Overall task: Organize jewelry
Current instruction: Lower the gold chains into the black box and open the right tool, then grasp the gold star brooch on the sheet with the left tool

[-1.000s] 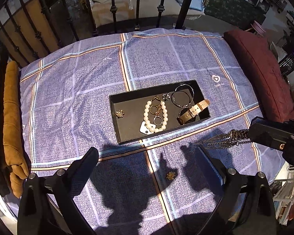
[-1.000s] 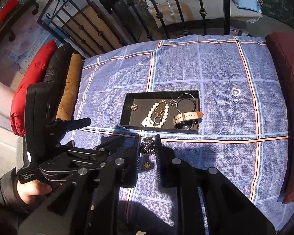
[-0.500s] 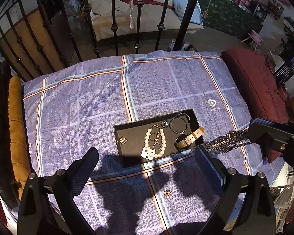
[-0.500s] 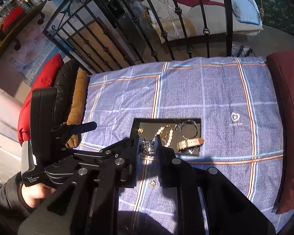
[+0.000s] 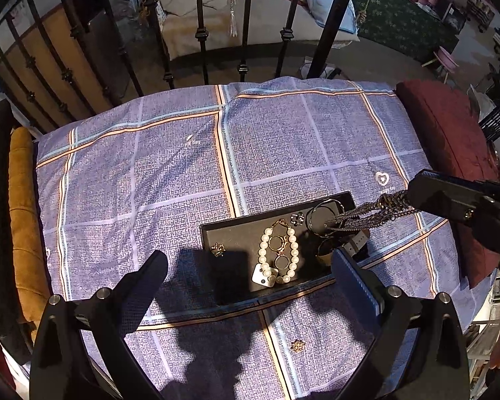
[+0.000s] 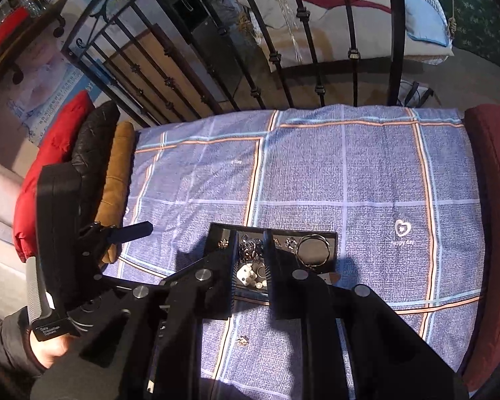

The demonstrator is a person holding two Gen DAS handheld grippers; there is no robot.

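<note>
- Left tool (image 5: 246, 278): jaws spread wide, nothing between them, held above the near edge of the tray.
- Stud (image 5: 297, 345): small gold ornament lying loose on the bedspread (image 5: 170, 180), nearest the camera, apart from the tray.
- Right tool (image 6: 249, 266): jaws pressed close, pinching a chain (image 5: 366, 215); in the right wrist view the bunched links show between the pads.
- Chain: dark metal, several strands in a bundle. Its long axis runs slantwise from the right tool's tip down toward the tray's right end, the free end hanging over the bangle (image 5: 323, 216).
- Tray (image 5: 216, 230): shallow, black, rectangular, long axis running across the bed, slightly skewed.
- Tray contents, left to right: a gold stud, a pearl bracelet (image 5: 278, 255) laid lengthwise front to back with gold hoops inside its loop, a small silver piece, the bangle, and a strapped watch, partly hidden behind the left tool's finger.
- Beyond: a maroon cushion (image 5: 450, 140) at the bed's right edge, then black iron railing (image 5: 200, 33).
</note>
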